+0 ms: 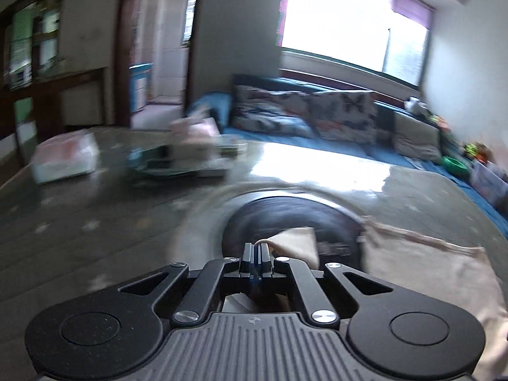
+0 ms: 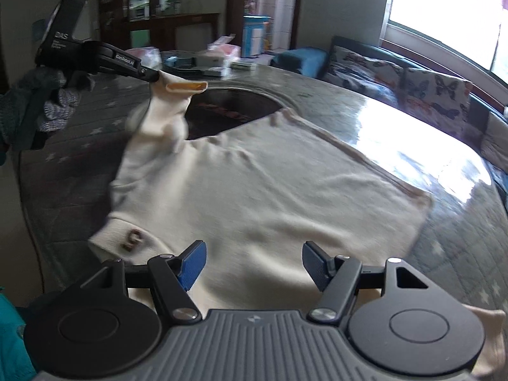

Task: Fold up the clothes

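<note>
A cream knit sweater [image 2: 254,190] lies spread on the round table, with a brown letter patch [image 2: 132,239] near its front left edge. My left gripper [image 1: 256,254] is shut on the cuff of one sleeve [image 1: 295,241]. In the right wrist view the left gripper [image 2: 152,74] holds that sleeve [image 2: 165,111] lifted above the table at the far left. My right gripper [image 2: 254,263] is open and empty, hovering just above the near part of the sweater. The sweater also shows at the right of the left wrist view [image 1: 428,273].
The table [image 2: 412,120] has a dark round centre [image 2: 235,108] and a glossy top. Boxes and packets [image 1: 190,152] and a plastic bag [image 1: 63,158] stand at its far side. A heap of other clothes [image 2: 41,108] lies at the left. A blue sofa with cushions [image 1: 317,117] runs under the window.
</note>
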{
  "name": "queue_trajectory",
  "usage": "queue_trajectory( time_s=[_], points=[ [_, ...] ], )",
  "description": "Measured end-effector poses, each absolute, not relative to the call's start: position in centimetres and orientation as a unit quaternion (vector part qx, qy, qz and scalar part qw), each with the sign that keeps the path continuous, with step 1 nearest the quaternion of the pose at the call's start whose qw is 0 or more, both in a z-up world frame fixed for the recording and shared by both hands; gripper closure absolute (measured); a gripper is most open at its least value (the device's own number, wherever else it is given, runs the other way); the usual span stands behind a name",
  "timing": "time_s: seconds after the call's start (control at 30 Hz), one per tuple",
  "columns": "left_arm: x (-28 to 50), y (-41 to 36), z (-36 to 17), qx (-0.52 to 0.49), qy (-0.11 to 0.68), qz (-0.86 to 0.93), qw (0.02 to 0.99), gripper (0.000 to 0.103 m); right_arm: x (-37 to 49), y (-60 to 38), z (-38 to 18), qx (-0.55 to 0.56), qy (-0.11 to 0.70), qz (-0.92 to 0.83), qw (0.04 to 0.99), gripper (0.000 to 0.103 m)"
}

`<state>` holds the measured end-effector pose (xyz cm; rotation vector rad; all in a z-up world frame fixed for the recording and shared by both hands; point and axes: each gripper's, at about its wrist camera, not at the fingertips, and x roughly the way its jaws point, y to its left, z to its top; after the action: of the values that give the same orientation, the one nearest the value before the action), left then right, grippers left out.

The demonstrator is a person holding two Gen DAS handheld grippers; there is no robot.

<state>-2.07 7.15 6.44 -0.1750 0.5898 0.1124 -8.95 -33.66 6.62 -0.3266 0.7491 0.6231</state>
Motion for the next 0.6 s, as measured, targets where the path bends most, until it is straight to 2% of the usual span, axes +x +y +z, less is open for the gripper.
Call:
queue_trajectory(
  time_s=[0.2,0.43,0.6],
  points=[
    [-4.0,10.5,3.7,-0.105,0.319,0.099,0.936,0.101,-9.4,-30.6,6.4,-0.169,0.352,0.349,0.852,0.034],
    [-4.8,11.4,2.8,-0.109,0.318,0.115,0.935,0.102,-9.6,-26.2,5.7,-0.191,0.344,0.414,0.821,0.034],
    [-5.0,12.2,2.8,-0.118,0.324,0.120,0.931,0.101,-10.1,-24.0,4.4,-0.211,0.351,0.436,0.802,0.047]
  ],
)
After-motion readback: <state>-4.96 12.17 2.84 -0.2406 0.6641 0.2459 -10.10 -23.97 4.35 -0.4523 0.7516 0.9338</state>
